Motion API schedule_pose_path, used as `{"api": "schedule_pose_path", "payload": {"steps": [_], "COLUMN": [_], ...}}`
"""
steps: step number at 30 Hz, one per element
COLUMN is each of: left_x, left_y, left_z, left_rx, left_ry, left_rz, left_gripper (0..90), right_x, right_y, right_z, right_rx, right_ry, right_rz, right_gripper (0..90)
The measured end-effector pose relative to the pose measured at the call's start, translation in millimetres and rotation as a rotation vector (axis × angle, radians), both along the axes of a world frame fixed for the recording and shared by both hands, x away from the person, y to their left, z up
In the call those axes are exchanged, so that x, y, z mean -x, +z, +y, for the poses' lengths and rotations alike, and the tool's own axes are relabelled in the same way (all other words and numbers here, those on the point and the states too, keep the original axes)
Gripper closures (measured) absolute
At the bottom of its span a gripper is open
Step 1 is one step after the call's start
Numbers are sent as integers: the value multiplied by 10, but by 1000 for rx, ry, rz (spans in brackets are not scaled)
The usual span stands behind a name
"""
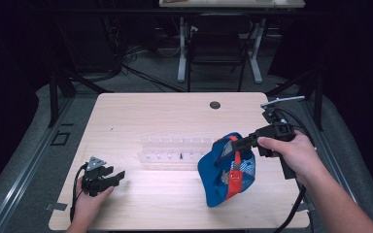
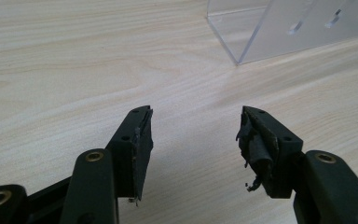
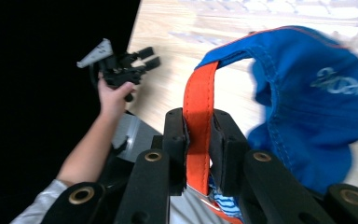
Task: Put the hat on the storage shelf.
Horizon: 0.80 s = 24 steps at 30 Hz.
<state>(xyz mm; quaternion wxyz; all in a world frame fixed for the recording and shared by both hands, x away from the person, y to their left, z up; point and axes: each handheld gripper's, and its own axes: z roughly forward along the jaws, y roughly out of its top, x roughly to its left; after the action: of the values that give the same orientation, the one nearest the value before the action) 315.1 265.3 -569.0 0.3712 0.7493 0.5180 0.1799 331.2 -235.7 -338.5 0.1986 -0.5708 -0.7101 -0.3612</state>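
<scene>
A blue cap [image 1: 226, 170] with an orange strap [image 3: 199, 121] hangs over the right half of the table, its lower edge at the tabletop. My right gripper [image 1: 235, 143] is shut on that strap; in the right gripper view the jaws pinch the strap [image 3: 199, 133] and the blue crown [image 3: 317, 102] hangs beyond them. My left gripper [image 1: 117, 175] stands open low over the front left of the table, and in the left gripper view nothing lies between its jaws [image 2: 195, 135], with worn pads [image 2: 256, 149] showing.
A clear acrylic rack [image 1: 175, 150] with slots lies across the middle of the table, its corner [image 2: 242, 42] just ahead of the left gripper. A round cable hole [image 1: 215, 105] sits near the far edge. A chair and desk legs stand beyond the table.
</scene>
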Motion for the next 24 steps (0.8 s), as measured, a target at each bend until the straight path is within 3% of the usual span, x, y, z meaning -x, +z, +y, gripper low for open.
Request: {"api": "schedule_pose_path", "payload": {"steps": [4, 11, 24], "left_x": [-1, -3, -9], "left_y": [-2, -3, -2], "left_z": [1, -3, 1], "left_rx": [2, 1, 2], "left_ry": [3, -2, -5], "left_rz": [0, 1, 0], "left_gripper": [443, 443, 440], "right_x": [-5, -14, -154], "right_y": [27, 132, 343], "right_z": [-5, -45, 87], "right_rx": [-61, -107, -237], "right_ry": [-5, -26, -14], "right_rz": [15, 6, -67], "right_gripper": [779, 779, 779]}}
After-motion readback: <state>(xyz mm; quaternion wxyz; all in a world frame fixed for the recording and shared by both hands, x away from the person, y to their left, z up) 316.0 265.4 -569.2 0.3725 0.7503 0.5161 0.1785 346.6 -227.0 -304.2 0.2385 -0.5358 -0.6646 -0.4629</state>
